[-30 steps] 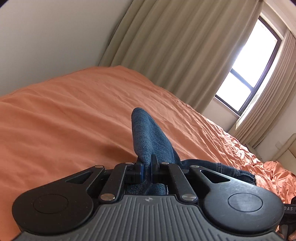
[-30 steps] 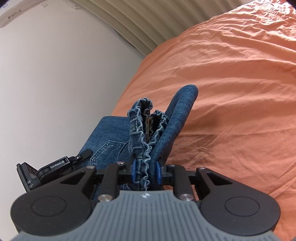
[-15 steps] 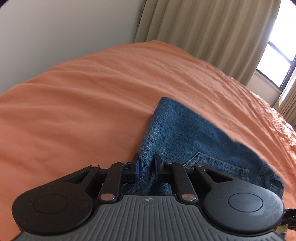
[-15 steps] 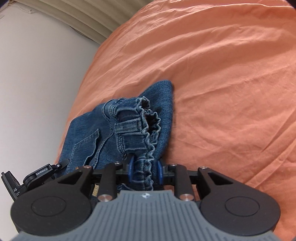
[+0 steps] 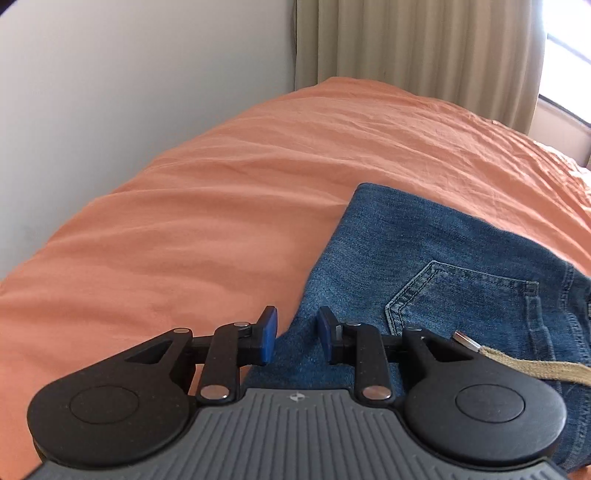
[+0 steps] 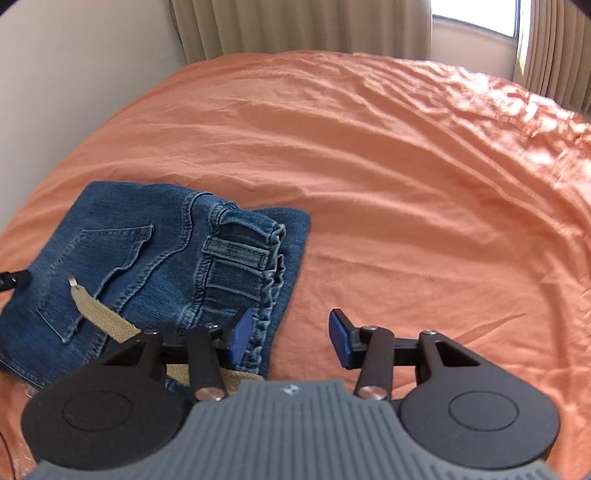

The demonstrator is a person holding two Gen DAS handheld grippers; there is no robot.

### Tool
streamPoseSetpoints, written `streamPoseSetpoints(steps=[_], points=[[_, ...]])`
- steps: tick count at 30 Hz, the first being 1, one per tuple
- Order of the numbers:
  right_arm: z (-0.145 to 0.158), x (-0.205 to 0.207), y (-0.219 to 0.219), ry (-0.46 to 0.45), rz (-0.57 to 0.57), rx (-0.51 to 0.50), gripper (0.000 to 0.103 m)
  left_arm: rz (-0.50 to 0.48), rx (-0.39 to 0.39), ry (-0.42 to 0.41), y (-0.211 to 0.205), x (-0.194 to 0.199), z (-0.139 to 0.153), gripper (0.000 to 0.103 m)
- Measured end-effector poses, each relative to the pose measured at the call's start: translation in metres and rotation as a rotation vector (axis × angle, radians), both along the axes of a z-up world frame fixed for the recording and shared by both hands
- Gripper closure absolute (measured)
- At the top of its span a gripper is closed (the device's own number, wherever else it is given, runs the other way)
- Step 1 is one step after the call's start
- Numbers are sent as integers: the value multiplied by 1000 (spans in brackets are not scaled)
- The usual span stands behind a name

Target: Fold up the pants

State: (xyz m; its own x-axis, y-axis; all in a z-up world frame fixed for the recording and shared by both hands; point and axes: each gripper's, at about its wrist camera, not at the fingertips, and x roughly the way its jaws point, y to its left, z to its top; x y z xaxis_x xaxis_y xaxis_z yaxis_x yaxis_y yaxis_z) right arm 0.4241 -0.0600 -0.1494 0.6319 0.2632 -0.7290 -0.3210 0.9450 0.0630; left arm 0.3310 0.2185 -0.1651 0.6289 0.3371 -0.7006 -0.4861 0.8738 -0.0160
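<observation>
Folded blue denim pants (image 5: 436,266) lie flat on the orange bed (image 5: 184,229), back pocket up. In the right wrist view the pants (image 6: 147,266) sit at lower left, with the gathered waistband (image 6: 251,258) on their right side. My left gripper (image 5: 295,334) hovers over the pants' left edge; its jaws are opening and the pads stand clear of the denim below. My right gripper (image 6: 290,336) is at the waistband edge, its jaws opening, with its left pad beside the ruffled hem and bare sheet between the pads. A tan strap (image 6: 99,317) with a metal tip lies across the denim.
The orange sheet (image 6: 406,184) spreads wide to the right and beyond the pants. A pale wall (image 5: 110,92) borders the bed on the left. Beige curtains (image 5: 424,40) and a bright window (image 6: 476,18) stand behind the bed.
Both grippers let go of the pants, which dropped from a raised, bunched fold to lie flat on the bed. Both views tilted downward, and the right gripper shifted right off the waistband.
</observation>
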Motion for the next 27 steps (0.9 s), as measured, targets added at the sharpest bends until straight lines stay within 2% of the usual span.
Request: streamPoseSetpoints(steps=[5, 7, 10, 13, 14, 15, 19, 24, 27], points=[[19, -36, 6, -142, 93, 28, 61, -49, -182, -115, 9, -29, 15, 72], [20, -52, 16, -177, 145, 26, 61, -80, -235, -134, 10, -37, 17, 72], [8, -61, 31, -174, 173, -12, 61, -67, -209, -100, 7, -52, 9, 77], [-18, -54, 37, -98, 149, -18, 62, -39, -223, -44, 13, -57, -11, 84], [-27, -50, 36, -69, 139, -7, 61, -36, -221, -28, 15, -59, -18, 88], [-33, -47, 34, -49, 130, 8, 61, -34, -203, -3, 15, -58, -23, 97], [-43, -38, 36, -16, 119, 23, 57, -15, -187, 32, 13, -54, -31, 98], [-37, -31, 38, 17, 106, 11, 52, 9, -149, 23, 1, -57, -26, 98], [-21, -40, 35, -20, 95, 22, 51, -21, -98, 0, -12, -63, -8, 83]])
